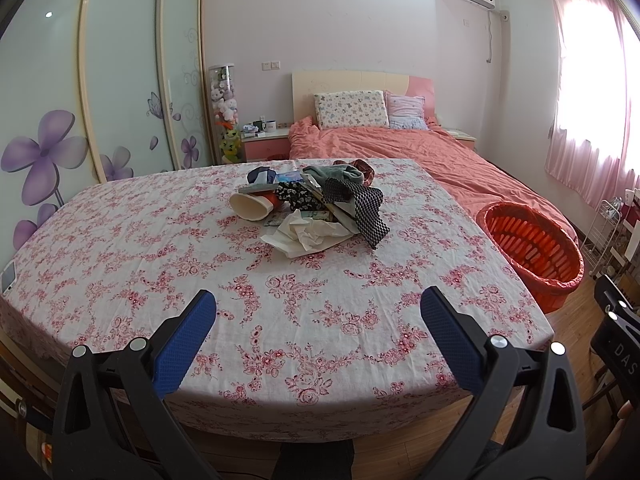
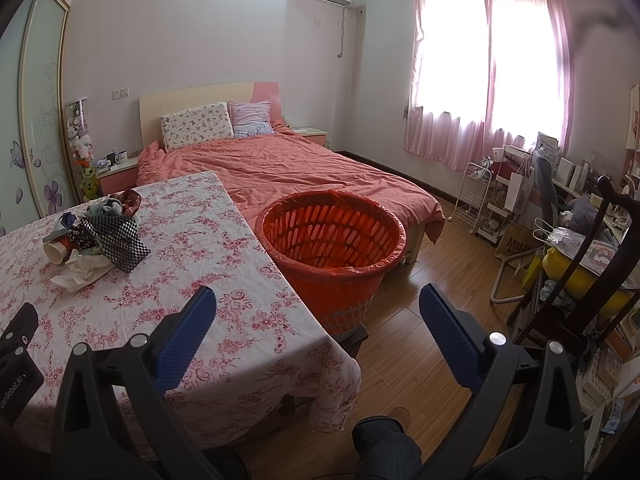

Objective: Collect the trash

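Trash pile (image 1: 312, 204) sits at 12 o'clock from the left gripper (image 1: 318, 312), so it's nearer. Right gripper (image 2: 318, 308) sees it at 10. Both jaws wide apart, empty.

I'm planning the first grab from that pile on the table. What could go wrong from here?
The tangled trash pile mixes crumpled white paper under a black mesh mat; one grab may drag neighbours. The orange liner-covered basket sits off the table's edge, so carried scraps could drop on the wooden floor.

Blown-out daylight through curtained window (image 2: 490, 68), soft shadows, fisheye bending, dark corners
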`<state>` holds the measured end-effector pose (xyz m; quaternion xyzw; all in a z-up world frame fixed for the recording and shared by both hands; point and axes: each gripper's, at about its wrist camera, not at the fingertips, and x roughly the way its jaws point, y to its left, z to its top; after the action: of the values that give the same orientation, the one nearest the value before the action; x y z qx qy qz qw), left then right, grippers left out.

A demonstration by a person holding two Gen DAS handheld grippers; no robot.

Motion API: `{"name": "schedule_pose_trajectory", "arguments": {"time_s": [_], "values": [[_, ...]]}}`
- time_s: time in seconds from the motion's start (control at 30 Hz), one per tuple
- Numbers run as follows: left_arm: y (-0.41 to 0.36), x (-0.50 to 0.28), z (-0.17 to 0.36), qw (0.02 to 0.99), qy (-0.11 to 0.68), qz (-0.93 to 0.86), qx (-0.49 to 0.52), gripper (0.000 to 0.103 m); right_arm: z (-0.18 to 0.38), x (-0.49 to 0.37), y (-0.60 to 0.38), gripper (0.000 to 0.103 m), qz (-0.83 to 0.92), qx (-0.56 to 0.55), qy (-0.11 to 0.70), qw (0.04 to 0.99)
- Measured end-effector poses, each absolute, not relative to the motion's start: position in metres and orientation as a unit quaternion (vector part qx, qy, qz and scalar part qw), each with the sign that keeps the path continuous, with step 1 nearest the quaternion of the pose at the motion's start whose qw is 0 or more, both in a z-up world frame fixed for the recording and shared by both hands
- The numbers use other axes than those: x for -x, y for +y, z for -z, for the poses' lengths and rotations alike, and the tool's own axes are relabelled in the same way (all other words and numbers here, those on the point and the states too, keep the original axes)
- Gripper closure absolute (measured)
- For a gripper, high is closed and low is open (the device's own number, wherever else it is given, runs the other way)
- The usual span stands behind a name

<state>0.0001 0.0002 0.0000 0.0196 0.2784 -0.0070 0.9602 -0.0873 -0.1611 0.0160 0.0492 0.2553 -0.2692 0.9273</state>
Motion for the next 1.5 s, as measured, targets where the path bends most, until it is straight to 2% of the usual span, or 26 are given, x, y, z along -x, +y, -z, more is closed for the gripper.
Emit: {"name": "schedule_pose_trajectory", "arguments": {"time_s": [0.77,0.97,1.33,1.5], "values": [[0.004,-0.012,0.01,0.959,0.285,-0.001,-0.009,0.002,-0.007,0.075,-0.166,0.004,0.24,-0.051,0.257,0.935],[0.035,-0.045,0.015,0.954,0.298,-0.029,0.0,0.002,0.009,0.028,-0.154,0.004,0.186,-0.045,0.288,0.938],[0.105,-0.112,0.028,0.943,0.322,-0.085,0.014,0.002,0.008,-0.06,-0.105,0.004,0.078,-0.023,0.296,0.952],[0.114,-0.132,0.036,0.944,0.318,-0.085,0.002,0.002,0.01,-0.112,-0.076,0.013,0.004,-0.048,0.312,0.949]]}}
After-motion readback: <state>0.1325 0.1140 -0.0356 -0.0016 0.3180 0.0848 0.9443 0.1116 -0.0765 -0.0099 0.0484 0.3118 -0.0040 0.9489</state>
